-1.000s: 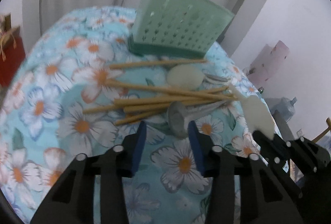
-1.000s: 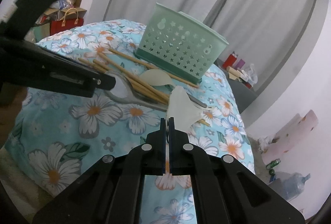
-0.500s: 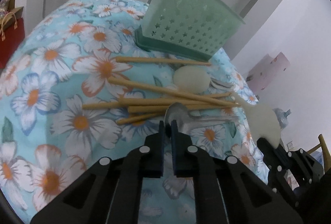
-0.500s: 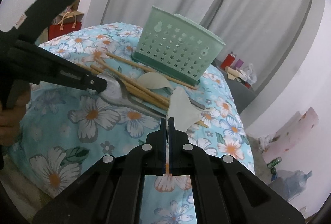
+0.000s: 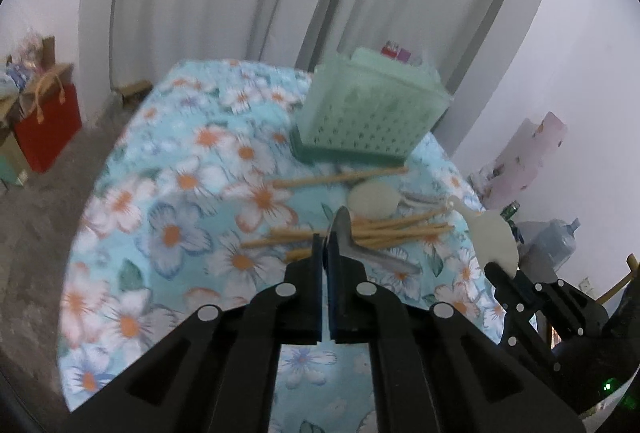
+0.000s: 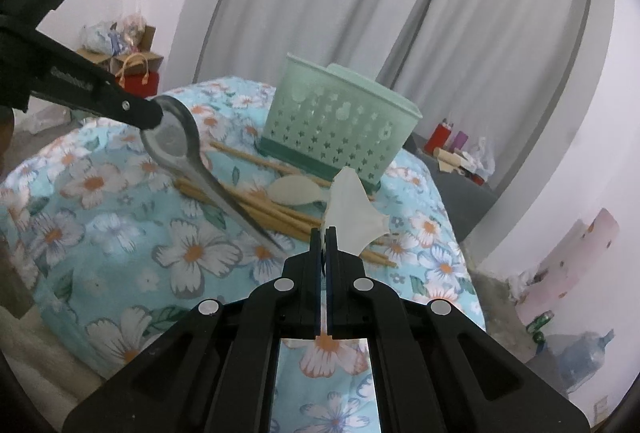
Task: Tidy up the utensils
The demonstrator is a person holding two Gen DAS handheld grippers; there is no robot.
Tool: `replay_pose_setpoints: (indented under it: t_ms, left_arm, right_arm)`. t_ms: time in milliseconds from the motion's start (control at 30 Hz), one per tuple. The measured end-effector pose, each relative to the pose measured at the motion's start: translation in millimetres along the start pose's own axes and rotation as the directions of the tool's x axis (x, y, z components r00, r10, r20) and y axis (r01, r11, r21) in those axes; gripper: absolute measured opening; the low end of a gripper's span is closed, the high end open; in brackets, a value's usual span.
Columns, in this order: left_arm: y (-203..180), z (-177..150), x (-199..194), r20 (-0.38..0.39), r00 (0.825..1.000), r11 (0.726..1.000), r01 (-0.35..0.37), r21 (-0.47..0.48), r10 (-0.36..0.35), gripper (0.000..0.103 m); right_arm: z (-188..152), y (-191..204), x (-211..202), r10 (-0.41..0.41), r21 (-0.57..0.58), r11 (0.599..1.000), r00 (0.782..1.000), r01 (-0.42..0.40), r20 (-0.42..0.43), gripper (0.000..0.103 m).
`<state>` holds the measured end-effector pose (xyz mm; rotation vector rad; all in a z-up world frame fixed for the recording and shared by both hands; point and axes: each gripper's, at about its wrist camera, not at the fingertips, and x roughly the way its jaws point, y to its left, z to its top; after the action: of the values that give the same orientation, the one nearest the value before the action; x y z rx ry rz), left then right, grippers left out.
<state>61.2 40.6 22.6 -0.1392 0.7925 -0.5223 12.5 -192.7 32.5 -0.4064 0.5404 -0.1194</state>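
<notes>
Metal spoon (image 6: 188, 157) is clamped by its bowl in the left tongs (image 6: 154, 115), upper left of the right wrist frame, its handle slanting down over the wooden chopsticks (image 6: 256, 211) on the floral-clothed worktop (image 6: 120, 233). The left tongs' jaws have just closed on it. Right tongs (image 6: 325, 231), frame centre, are clenched on a white plastic spoon (image 6: 352, 211); another white spoon (image 6: 296, 191) lies before the green star-perforated basket (image 6: 340, 123).

A mint-green star-perforated basket (image 6: 344, 125) stands on a turquoise cloth (image 6: 120, 233) patterned with white-and-orange flowers.
</notes>
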Motion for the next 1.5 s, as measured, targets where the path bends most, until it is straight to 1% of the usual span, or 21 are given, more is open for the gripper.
replay_pose_setpoints:
  t_ms: [100, 233, 367, 467, 600, 633, 667, 700, 800, 867, 933, 1000, 1067, 1133, 1300, 1333, 1400, 1467, 1500]
  left_arm:
    - [1, 7, -13, 0.027, 1.0, 1.0, 0.014, -0.005, -0.013, 0.001]
    - [4, 20, -36, 0.09, 0.995, 0.999, 0.034, -0.016, -0.032, 0.001]
    - [3, 41, -58, 0.176, 0.984, 0.999, 0.038, -0.011, -0.036, 0.001]
    - [0, 61, -73, 0.251, 0.967, 0.999, 0.035, 0.006, -0.036, 0.001]
    - [-8, 90, -87, 0.356, 0.934, 0.999, 0.018, 0.036, -0.03, 0.001]
    - [-12, 100, -89, 0.388, 0.921, 0.999, 0.006, 0.047, -0.024, 0.001]
    - [-13, 106, -89, 0.404, 0.914, 0.998, -0.002, 0.055, -0.02, 0.001]
    - [-17, 115, -88, 0.426, 0.905, 0.998, -0.02, 0.067, -0.011, 0.001]
    - [-24, 132, -83, 0.468, 0.883, 0.992, -0.075, 0.097, 0.021, 0.001]
    - [-29, 143, -75, 0.489, 0.87, 0.984, -0.135, 0.12, 0.06, 0.001]
    - [-33, 152, -63, 0.503, 0.857, 0.968, -0.206, 0.145, 0.107, 0.001]
    - [-37, 159, -45, 0.506, 0.847, 0.944, -0.283, 0.168, 0.164, 0.001]
    - [-37, 164, -31, 0.499, 0.845, 0.927, -0.326, 0.188, 0.195, 0.001]
    - [-39, 166, -11, 0.483, 0.844, 0.902, -0.373, 0.216, 0.233, 0.001]
    - [-42, 169, 35, 0.426, 0.864, 0.874, -0.404, 0.269, 0.269, 0.002]
    - [-41, 170, 42, 0.418, 0.867, 0.873, -0.404, 0.272, 0.271, 0.002]
    - [-37, 170, 56, 0.386, 0.883, 0.879, -0.387, 0.28, 0.266, 0.003]
    - [-34, 171, 68, 0.351, 0.906, 0.9, -0.342, 0.271, 0.238, 0.004]
    - [-33, 172, 72, 0.343, 0.913, 0.91, -0.32, 0.263, 0.222, 0.004]
  right_arm:
    - [5, -7, -5, 0.021, 0.036, 0.999, 1.0, -0.022, 0.015, 0.0]
    - [15, -20, -9, 0.043, 0.083, 0.995, 0.998, -0.046, 0.038, 0.0]
    - [26, -34, -14, 0.061, 0.125, 0.99, 0.995, -0.071, 0.076, 0.0]
    - [32, -39, -16, 0.069, 0.14, 0.987, 0.993, -0.082, 0.096, 0.0]
    - [37, -43, -16, 0.086, 0.155, 0.983, 0.99, -0.103, 0.113, 0.0]
    - [39, -43, -16, 0.089, 0.156, 0.982, 0.989, -0.106, 0.116, 0.0]
    - [40, -44, -16, 0.089, 0.156, 0.982, 0.989, -0.107, 0.117, 0.0]
    - [41, -44, -15, 0.089, 0.156, 0.982, 0.989, -0.108, 0.12, 0.0]
    - [43, -45, -12, 0.092, 0.157, 0.981, 0.988, -0.111, 0.124, 0.0]
    - [44, -44, -10, 0.096, 0.159, 0.981, 0.988, -0.115, 0.122, 0.0]
    - [44, -43, -6, 0.101, 0.158, 0.98, 0.988, -0.119, 0.116, 0.0]
    - [44, -43, -3, 0.109, 0.155, 0.98, 0.988, -0.125, 0.109, 0.0]
    - [43, -43, 0, 0.114, 0.154, 0.98, 0.988, -0.129, 0.104, 0.0]
    - [42, -44, 3, 0.118, 0.156, 0.979, 0.988, -0.133, 0.098, 0.0]
    - [40, -45, 9, 0.125, 0.162, 0.977, 0.989, -0.137, 0.081, 0.0]
    - [39, -46, 10, 0.126, 0.163, 0.977, 0.989, -0.137, 0.077, 0.0]
    - [39, -45, 12, 0.128, 0.165, 0.977, 0.989, -0.138, 0.07, 0.0]
    - [38, -45, 13, 0.127, 0.167, 0.977, 0.99, -0.136, 0.063, 0.0]
    - [38, -45, 14, 0.126, 0.168, 0.976, 0.99, -0.135, 0.061, 0.0]
